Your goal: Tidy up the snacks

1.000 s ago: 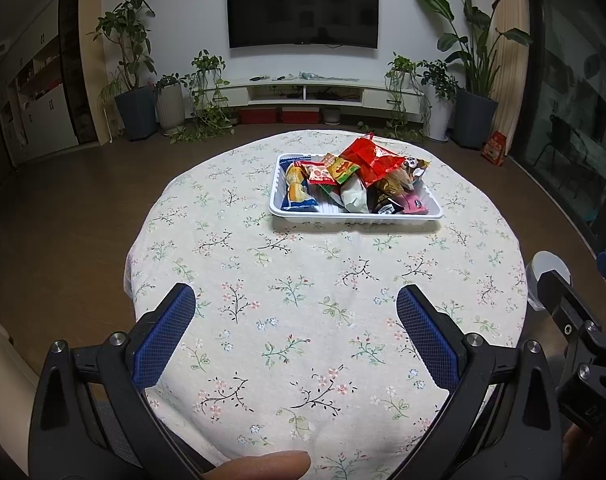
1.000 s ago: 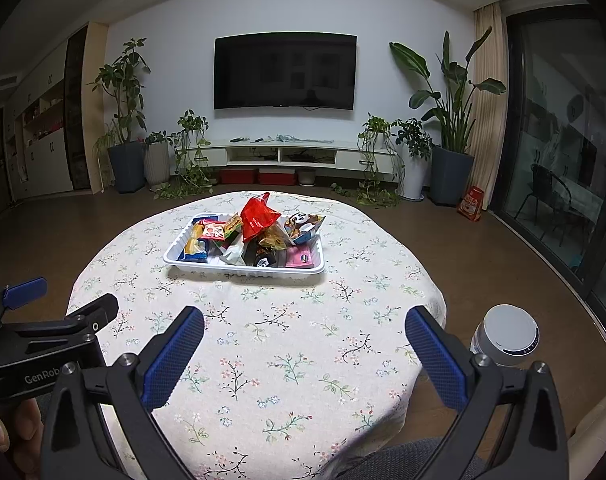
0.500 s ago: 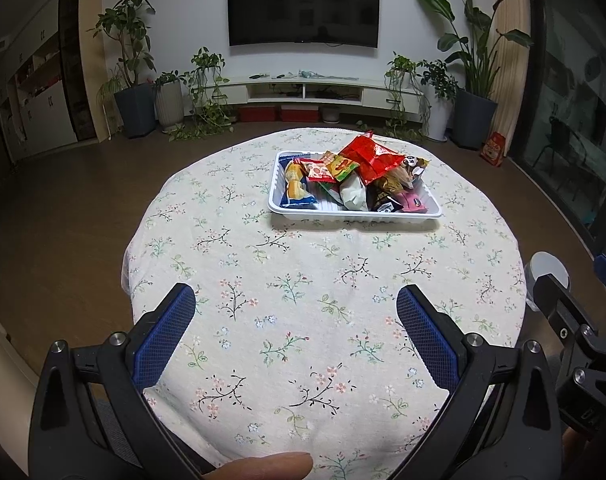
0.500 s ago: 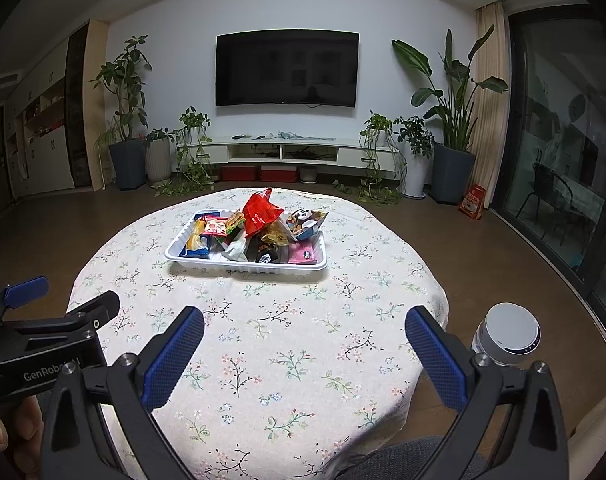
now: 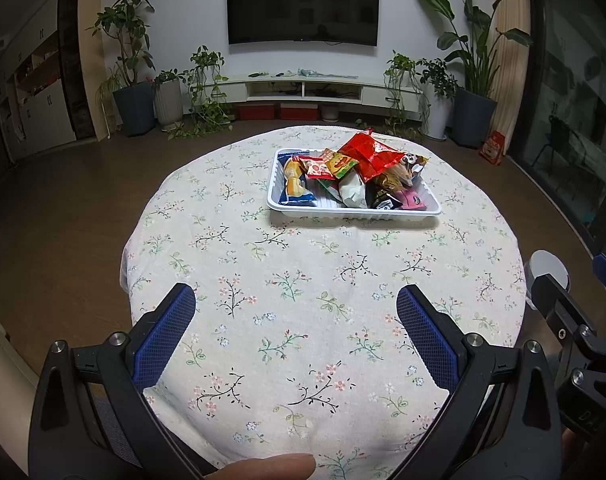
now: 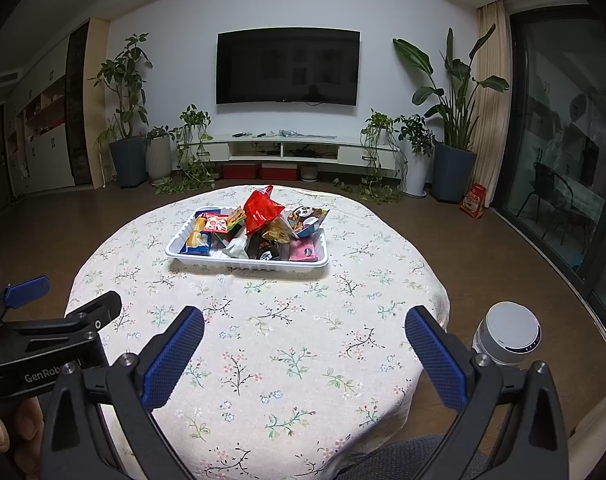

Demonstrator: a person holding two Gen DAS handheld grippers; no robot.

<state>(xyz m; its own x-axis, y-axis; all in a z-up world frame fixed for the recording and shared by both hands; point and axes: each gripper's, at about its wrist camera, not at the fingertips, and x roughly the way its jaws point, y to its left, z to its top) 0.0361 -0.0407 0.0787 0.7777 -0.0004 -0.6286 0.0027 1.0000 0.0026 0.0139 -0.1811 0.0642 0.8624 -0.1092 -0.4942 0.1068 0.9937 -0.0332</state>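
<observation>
Toward the table's (image 5: 303,320) far edge sits a white tray (image 5: 353,213) heaped with snack packets (image 5: 369,158); both grippers' jaws hang spread and empty at the near edge.

I held the left gripper (image 5: 295,336) level and low, its blue-padded fingers (image 5: 165,336) spread wide with nothing between them. The right gripper (image 6: 303,356) sat in the same attitude, fingers (image 6: 435,356) parted wide and empty. Both pointed forward, side by side; each showed at the edge of the other's wrist view. A fingertip (image 5: 269,467) of my left hand lay along the bottom of the left wrist view.
</observation>
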